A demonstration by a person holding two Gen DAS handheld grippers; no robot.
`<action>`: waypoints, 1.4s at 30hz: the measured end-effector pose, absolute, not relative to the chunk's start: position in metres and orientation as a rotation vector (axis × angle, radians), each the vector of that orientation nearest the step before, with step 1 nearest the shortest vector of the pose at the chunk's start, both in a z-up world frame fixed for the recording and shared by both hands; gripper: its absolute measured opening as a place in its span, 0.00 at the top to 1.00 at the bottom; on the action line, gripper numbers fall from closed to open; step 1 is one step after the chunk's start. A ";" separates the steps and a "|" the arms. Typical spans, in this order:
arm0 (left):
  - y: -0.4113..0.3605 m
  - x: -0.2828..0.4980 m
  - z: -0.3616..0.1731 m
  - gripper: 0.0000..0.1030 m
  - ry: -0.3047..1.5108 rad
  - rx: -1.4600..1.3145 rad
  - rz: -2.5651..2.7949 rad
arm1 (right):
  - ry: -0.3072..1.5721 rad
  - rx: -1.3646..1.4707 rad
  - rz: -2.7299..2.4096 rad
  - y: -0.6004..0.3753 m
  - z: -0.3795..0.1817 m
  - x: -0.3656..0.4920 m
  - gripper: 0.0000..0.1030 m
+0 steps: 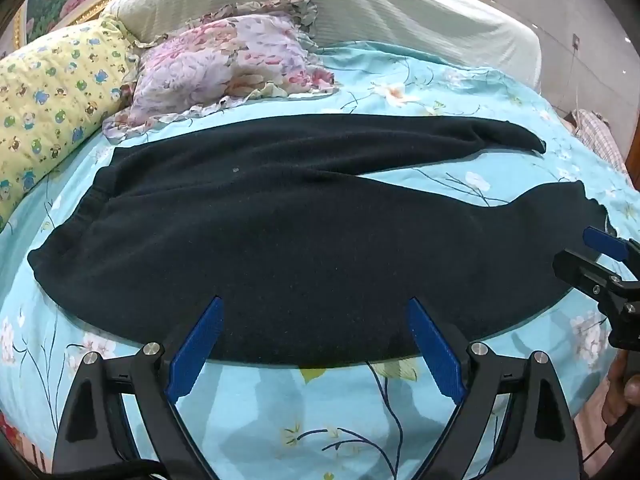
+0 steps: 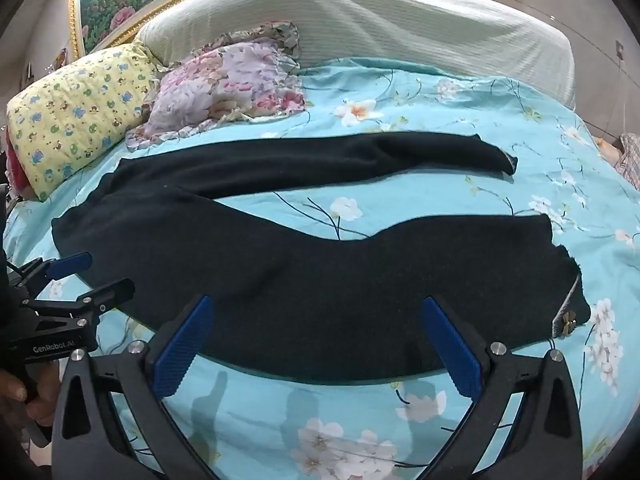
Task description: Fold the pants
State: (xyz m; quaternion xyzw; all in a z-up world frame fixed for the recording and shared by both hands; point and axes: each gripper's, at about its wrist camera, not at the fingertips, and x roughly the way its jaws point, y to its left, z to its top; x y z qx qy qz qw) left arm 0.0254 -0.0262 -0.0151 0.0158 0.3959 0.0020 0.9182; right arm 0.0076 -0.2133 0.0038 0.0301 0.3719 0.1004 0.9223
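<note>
Black pants (image 1: 280, 232) lie spread flat across the bed, waistband at the left, two legs running right and apart. They also show in the right wrist view (image 2: 320, 280). My left gripper (image 1: 314, 308) is open, its blue fingers just above the near edge of the near leg, close to the waist end. My right gripper (image 2: 316, 308) is open over the near edge of the near leg, toward the cuff end (image 2: 564, 292). Each gripper shows in the other's view: the right one (image 1: 596, 256), the left one (image 2: 80, 276). Neither holds anything.
The bed has a light blue floral sheet (image 1: 320, 420). A yellow cartoon-print pillow (image 1: 52, 96) and a pink floral pillow (image 1: 224, 64) lie at the back left. A white padded headboard (image 1: 360, 4) runs behind. A checked cloth (image 1: 596, 136) lies past the bed's right edge.
</note>
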 end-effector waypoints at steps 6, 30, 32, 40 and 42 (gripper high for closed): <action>-0.024 0.028 -0.020 0.10 0.823 0.020 -0.001 | 0.768 0.092 0.212 -0.217 -0.007 0.003 0.00; -0.023 0.028 -0.025 0.10 0.828 -0.005 -0.001 | 0.774 0.098 0.229 -0.212 -0.007 0.003 0.00; -0.023 0.028 -0.025 0.10 0.827 -0.003 0.000 | 0.774 0.097 0.229 -0.212 -0.007 0.003 0.00; -0.025 0.028 -0.027 0.10 0.830 -0.006 -0.005 | 0.778 0.101 0.228 -0.211 -0.008 0.003 0.00; -0.025 0.028 -0.027 0.10 0.831 -0.008 -0.008 | 0.781 0.102 0.226 -0.212 -0.008 0.003 0.00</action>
